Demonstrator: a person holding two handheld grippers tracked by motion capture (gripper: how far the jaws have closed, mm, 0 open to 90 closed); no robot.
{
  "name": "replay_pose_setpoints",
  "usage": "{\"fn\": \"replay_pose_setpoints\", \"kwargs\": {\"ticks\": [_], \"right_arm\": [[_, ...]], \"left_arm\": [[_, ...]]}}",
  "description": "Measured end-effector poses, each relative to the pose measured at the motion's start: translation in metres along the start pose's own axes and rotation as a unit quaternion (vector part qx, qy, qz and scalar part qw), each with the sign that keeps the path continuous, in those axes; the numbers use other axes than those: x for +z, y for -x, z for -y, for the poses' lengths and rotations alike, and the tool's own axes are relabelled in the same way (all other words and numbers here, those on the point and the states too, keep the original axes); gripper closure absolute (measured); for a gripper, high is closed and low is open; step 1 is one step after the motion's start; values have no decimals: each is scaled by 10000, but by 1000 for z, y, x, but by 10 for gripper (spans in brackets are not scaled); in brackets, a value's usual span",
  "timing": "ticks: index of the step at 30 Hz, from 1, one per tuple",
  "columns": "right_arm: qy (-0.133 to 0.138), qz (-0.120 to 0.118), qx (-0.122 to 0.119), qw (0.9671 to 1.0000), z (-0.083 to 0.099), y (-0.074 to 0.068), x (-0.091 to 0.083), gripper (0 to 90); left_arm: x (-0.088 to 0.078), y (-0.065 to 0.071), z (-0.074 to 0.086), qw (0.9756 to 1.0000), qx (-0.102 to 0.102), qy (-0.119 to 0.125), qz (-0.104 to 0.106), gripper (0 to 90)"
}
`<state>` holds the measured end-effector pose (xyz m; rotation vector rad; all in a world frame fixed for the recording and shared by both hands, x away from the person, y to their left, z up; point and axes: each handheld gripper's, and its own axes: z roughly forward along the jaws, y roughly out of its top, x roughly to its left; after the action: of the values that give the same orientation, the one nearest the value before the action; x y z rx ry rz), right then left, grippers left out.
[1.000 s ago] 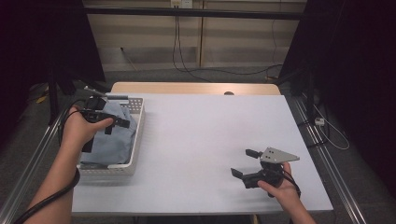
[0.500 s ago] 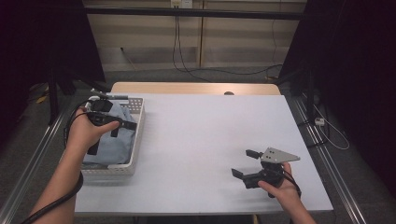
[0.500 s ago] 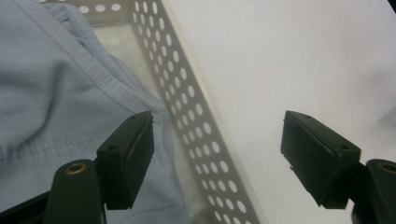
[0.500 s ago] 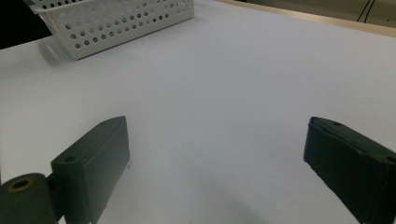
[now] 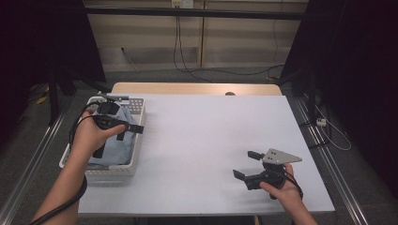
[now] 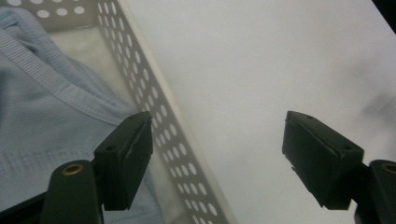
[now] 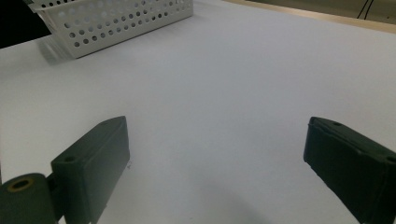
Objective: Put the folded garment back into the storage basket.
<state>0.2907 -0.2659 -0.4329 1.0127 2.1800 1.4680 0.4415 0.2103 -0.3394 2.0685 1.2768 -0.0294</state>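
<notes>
On the white worktop (image 5: 206,140) the perforated basket (image 5: 137,123) sits at its left edge, a light blue garment (image 5: 115,149) inside; the left tool (image 6: 217,154) hovers over the basket's right wall, wide apart and empty; the right tool (image 5: 244,165) gapes, empty

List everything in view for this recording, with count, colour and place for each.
basket: one, white, perforated, at the table's left edge.
garment: one, light blue, folded inside the basket.
table: one, white top with a wooden strip along the far edge.
cables: several, dark, on the floor beyond the table.
left gripper: one, black, jaws open with nothing between them, over the basket's right wall.
right gripper: one, black with a grey plate on top, jaws open and empty, low over the table near its front right.
hands: two, one on each gripper.
</notes>
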Motion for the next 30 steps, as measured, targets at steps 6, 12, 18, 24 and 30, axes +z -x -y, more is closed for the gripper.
{"fn": "replay_pose_setpoints", "kwargs": {"ticks": [6, 12, 18, 24, 30], "right_arm": [[-2, -5, 4, 10000, 0, 0, 0, 67], [-26, -19, 15, 10000, 1, 0, 0, 66], [-51, -14, 23, 10000, 2, 1, -1, 66], [-86, -22, 15, 10000, 4, 0, -2, 66], [-144, -81, 8, 9999, 5, -2, -1, 66]], "left_arm": [[3, 7, 1, 9999, 84, 8, 66, 250], [5, 11, 2, 9997, 180, 9, 138, 249], [6, 17, 4, 9994, 279, 0, 179, 246], [8, 21, 6, 9991, 338, 30, 242, 237], [13, 25, 8, 9986, 402, 26, 342, 234]]}}
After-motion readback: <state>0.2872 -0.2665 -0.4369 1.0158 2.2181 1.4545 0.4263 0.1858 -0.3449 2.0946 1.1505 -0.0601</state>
